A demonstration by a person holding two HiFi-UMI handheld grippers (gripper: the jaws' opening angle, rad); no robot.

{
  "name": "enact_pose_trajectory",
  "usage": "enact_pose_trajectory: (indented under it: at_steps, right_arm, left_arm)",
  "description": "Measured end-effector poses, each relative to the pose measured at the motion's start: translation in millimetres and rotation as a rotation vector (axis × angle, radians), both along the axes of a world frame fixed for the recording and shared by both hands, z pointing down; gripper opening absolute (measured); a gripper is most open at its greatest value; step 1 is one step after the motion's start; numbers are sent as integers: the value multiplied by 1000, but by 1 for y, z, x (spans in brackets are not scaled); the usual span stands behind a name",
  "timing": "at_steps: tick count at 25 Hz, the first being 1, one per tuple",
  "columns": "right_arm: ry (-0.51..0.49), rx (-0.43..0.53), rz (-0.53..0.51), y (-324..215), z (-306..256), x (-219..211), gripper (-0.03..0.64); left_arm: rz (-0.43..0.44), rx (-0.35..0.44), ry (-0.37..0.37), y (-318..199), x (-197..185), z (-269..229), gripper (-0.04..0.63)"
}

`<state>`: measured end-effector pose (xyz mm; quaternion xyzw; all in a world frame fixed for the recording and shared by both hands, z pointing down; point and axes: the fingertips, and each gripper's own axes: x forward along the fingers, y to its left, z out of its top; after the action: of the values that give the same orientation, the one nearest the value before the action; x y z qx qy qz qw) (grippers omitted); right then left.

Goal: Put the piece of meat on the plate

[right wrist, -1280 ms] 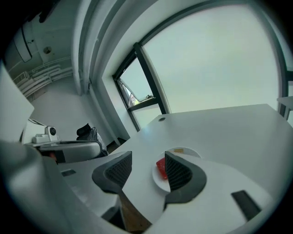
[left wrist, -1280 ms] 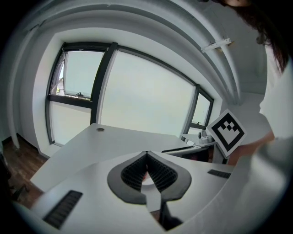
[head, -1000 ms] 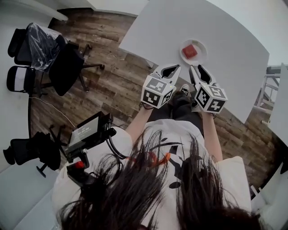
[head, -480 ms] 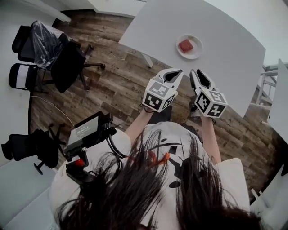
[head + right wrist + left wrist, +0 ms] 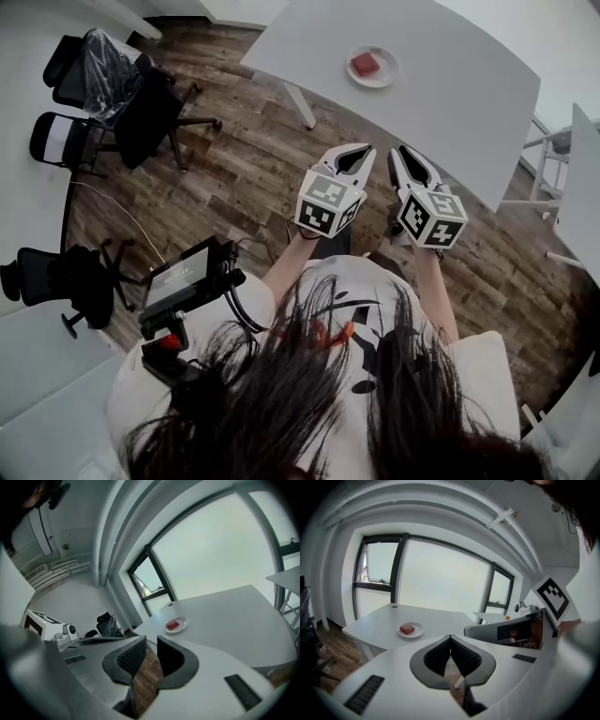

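A red piece of meat (image 5: 365, 64) lies on a small white plate (image 5: 385, 75) on the white table (image 5: 450, 56), far ahead of me. The meat (image 5: 407, 629) and the plate (image 5: 418, 633) also show in the left gripper view, and the same meat (image 5: 172, 625) shows in the right gripper view. My left gripper (image 5: 368, 148) hangs over the wooden floor, shut and empty, its tips meeting (image 5: 450, 637). My right gripper (image 5: 398, 150) is beside it; its jaws have just been closing on nothing, with a thin slit left (image 5: 151, 641).
Black office chairs (image 5: 122, 103) stand at the left, another chair (image 5: 66, 281) lower down. A black device with a screen (image 5: 183, 277) hangs at the person's side. A second white table (image 5: 583, 178) is at the right. Wooden floor (image 5: 234, 178) lies between me and the table.
Both grippers have drawn back from the table together. The table and the plate with the meat now sit farther away, higher in the head view.
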<state>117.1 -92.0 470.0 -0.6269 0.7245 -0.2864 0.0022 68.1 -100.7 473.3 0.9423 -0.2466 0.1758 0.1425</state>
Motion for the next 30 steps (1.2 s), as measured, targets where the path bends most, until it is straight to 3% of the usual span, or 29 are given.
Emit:
enact_pose_trajectory:
  at_steps: [7, 13, 24, 30]
  right_arm:
    - [16, 12, -82, 85, -2, 3, 80]
    - [-10, 23, -106, 128, -3, 0, 80]
    - [-17, 20, -164, 170, -2, -37, 80]
    - [3, 8, -161, 206, -24, -84, 80]
  left_arm:
    - [-76, -12, 14, 89, 3, 4, 5]
    - [-101, 8, -4, 134, -3, -2, 5]
    - [-151, 2, -33, 182, -38, -2, 5]
    - [-149, -13, -21, 221, -87, -22, 5]
